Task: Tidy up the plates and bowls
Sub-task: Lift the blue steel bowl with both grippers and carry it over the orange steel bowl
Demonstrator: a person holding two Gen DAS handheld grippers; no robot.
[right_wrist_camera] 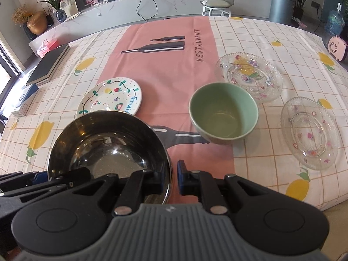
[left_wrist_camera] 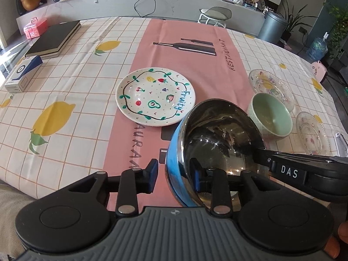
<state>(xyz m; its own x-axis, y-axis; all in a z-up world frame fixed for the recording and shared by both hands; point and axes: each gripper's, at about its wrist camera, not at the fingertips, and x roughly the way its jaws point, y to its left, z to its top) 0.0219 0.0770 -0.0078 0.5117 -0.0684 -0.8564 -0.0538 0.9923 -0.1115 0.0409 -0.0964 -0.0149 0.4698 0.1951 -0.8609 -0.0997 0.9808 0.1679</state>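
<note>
A steel bowl with a blue outside (left_wrist_camera: 217, 143) (right_wrist_camera: 108, 150) is held above the pink runner. My left gripper (left_wrist_camera: 175, 177) straddles its rim, one pad inside and one outside, with a gap between pad and wall. My right gripper (right_wrist_camera: 170, 179) also straddles the rim, pads close on it. A white fruit-painted plate (left_wrist_camera: 155, 95) (right_wrist_camera: 111, 97) lies beyond the bowl. A green bowl (left_wrist_camera: 271, 115) (right_wrist_camera: 224, 113) stands to the right. Two clear glass plates (right_wrist_camera: 249, 76) (right_wrist_camera: 308, 131) lie further right, also in the left wrist view (left_wrist_camera: 271, 87) (left_wrist_camera: 313, 134).
A black book (left_wrist_camera: 54, 39), a blue-white box (left_wrist_camera: 22, 74) and a pink case (left_wrist_camera: 34, 28) sit at the far left of the table. The lemon-print cloth (right_wrist_camera: 282, 187) covers the table. A stool (right_wrist_camera: 217, 4) and a grey bin (right_wrist_camera: 281, 6) stand beyond.
</note>
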